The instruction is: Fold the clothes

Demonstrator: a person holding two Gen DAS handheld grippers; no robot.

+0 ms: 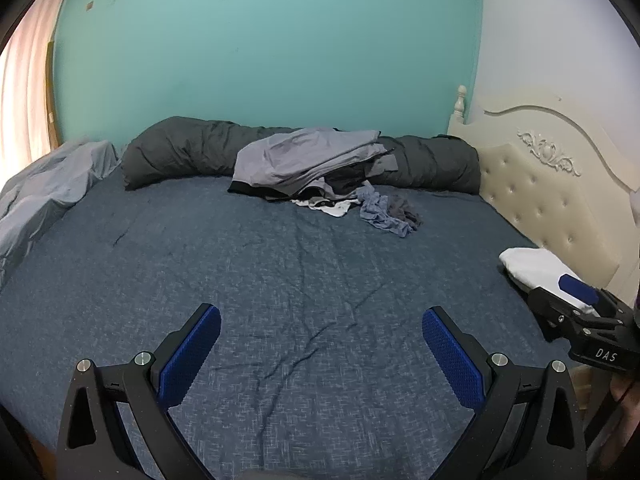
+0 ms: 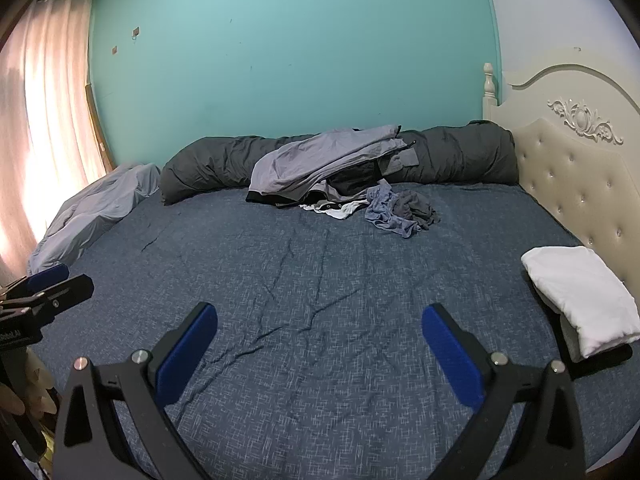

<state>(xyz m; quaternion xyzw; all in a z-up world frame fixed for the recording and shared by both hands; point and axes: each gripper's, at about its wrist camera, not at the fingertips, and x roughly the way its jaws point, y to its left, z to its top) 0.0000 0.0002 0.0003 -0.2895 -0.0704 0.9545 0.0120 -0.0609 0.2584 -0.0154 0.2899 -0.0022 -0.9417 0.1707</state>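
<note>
Left gripper (image 1: pixel 321 354): jaws spread wide, blue pads facing each other with only the bed sheet between them; nothing held. It hangs over the near part of the bed.

Right gripper (image 2: pixel 320 354): jaws likewise released and wide apart, nothing held, over the near part of the bed. In the left wrist view this gripper appears at the right edge, just in front of the white item.

Bed sheet (image 2: pixel 320 272): dark blue, flecked, covering the bed, with several long creases running from near centre toward the far side.

Folded white garment (image 2: pixel 580 300): lies flat on the sheet at the right side, close beside the tufted cream headboard (image 2: pixel 580 184). It appears to rest on other folded items, a grey and a dark edge showing beneath; what these are cannot be told.

Pile of unfolded clothes (image 2: pixel 344 184): at the far side of the bed, centre. A large grey garment lies on top, leaning onto the dark grey rolled duvet (image 2: pixel 212 168) behind it. Dark and white pieces show at the pile's front edge. A crumpled blue-grey garment (image 2: pixel 394 210) lies just right of them on the sheet.

Light grey bedding (image 2: pixel 100 212): bunched at the far left edge, near the curtain (image 2: pixel 44 120).

Teal wall (image 2: pixel 280 48): behind the duvet.
</note>
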